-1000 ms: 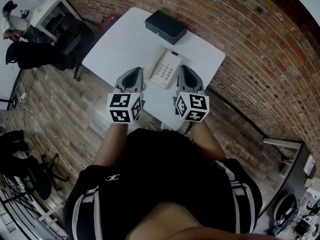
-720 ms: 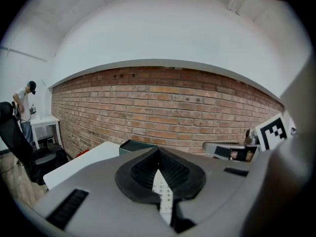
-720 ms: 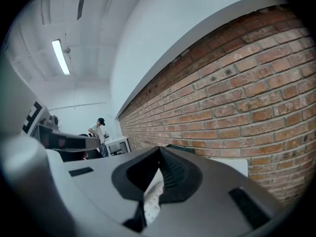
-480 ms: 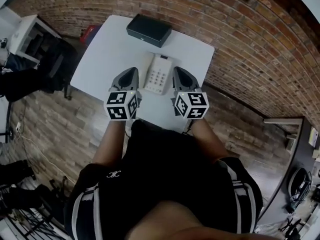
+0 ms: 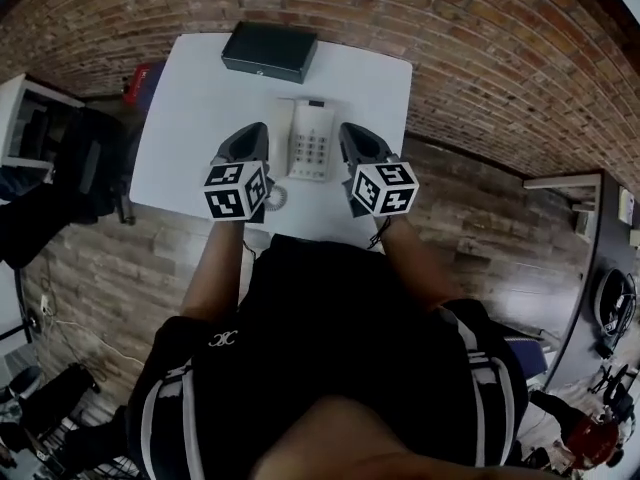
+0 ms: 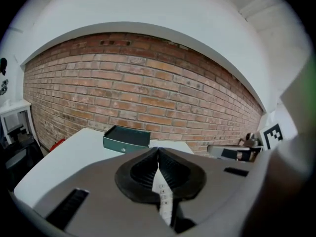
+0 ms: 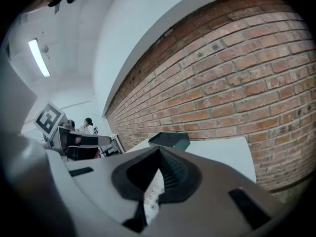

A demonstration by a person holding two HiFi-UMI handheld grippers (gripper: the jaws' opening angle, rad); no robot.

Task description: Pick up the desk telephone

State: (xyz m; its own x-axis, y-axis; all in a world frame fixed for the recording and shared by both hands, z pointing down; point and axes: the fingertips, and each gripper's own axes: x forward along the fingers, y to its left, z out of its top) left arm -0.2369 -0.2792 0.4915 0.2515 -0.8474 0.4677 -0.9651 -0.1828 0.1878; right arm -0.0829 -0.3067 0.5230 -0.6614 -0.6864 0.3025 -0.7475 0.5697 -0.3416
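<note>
A white desk telephone [image 5: 310, 141] lies on the white table [image 5: 190, 118], keypad up, its handset along the left side and a coiled cord [image 5: 272, 197] at the near-left corner. My left gripper [image 5: 256, 131] is shut and empty just left of the phone. On the phone's right side, my right gripper [image 5: 347, 129] is shut and empty too. In the left gripper view the closed tips [image 6: 158, 150] meet above a strip of keypad [image 6: 163, 192]. The right gripper view shows its tips [image 7: 159, 150] joined, with keys [image 7: 152, 197] below them.
A dark box [image 5: 269, 51] lies at the table's far edge, behind the phone, also seen as the box [image 6: 126, 138] and the box [image 7: 170, 139]. A brick wall [image 5: 470, 58] runs behind and right. A red object [image 5: 140, 80] and a black chair [image 5: 85, 163] stand left of the table.
Both grippers have come down and forward, and now flank the telephone closely on either side. Their jaws have stayed shut. The phone and box have not moved on the table.
</note>
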